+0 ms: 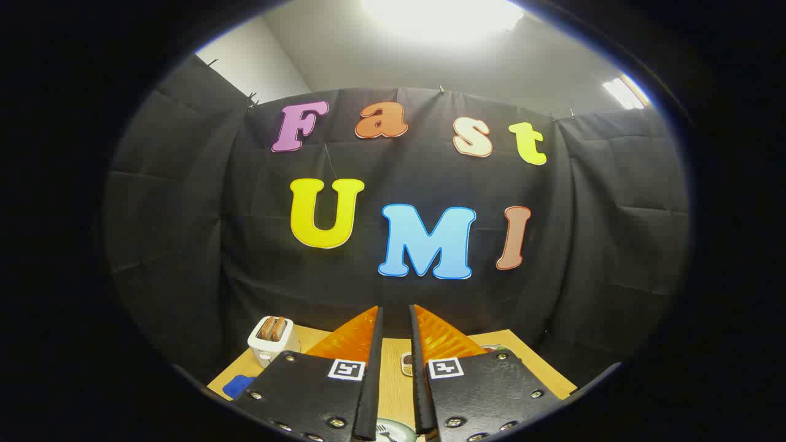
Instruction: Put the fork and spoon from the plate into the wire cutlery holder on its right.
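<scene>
Gripper hung narrow and empty above the surface, the plate with its fork below; first pickup apparently pending, needing descent.

Your brightest source is the wide ceiling light panel overhead, blown out to plain white, with a smaller bright strip off to one side. The black quilted cloth wall soaks up light and stays dim but sharp. You see strong fisheye bending: its seams bow outward. The light wooden table is evenly lit, without hard shadows.
</scene>
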The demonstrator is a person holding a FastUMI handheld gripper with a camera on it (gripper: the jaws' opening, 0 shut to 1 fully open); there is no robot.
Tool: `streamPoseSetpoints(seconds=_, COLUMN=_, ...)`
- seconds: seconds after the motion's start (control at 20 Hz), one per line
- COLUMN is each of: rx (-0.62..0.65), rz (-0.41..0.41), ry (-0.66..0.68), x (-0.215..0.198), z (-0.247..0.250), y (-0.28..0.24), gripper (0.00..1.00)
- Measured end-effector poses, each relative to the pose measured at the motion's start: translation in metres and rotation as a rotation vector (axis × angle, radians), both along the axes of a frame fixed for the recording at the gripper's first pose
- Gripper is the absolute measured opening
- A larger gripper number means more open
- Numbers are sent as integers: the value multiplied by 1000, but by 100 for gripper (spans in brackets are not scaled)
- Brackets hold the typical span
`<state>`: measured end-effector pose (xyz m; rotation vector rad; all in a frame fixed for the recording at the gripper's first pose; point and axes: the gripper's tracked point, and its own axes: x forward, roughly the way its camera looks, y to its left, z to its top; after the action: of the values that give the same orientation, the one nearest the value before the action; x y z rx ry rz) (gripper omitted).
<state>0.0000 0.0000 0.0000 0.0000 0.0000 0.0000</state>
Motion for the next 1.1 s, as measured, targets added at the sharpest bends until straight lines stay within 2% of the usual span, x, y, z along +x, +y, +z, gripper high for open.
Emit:
streamPoseSetpoints(seconds=0.85, rx=3, rz=-14, ry=29, x=13, z=-12, y=-3, gripper=24)
streamPoseSetpoints(seconds=1.1, rx=-2, rz=-11, ry=138, x=26, z=-57, y=0, gripper=23)
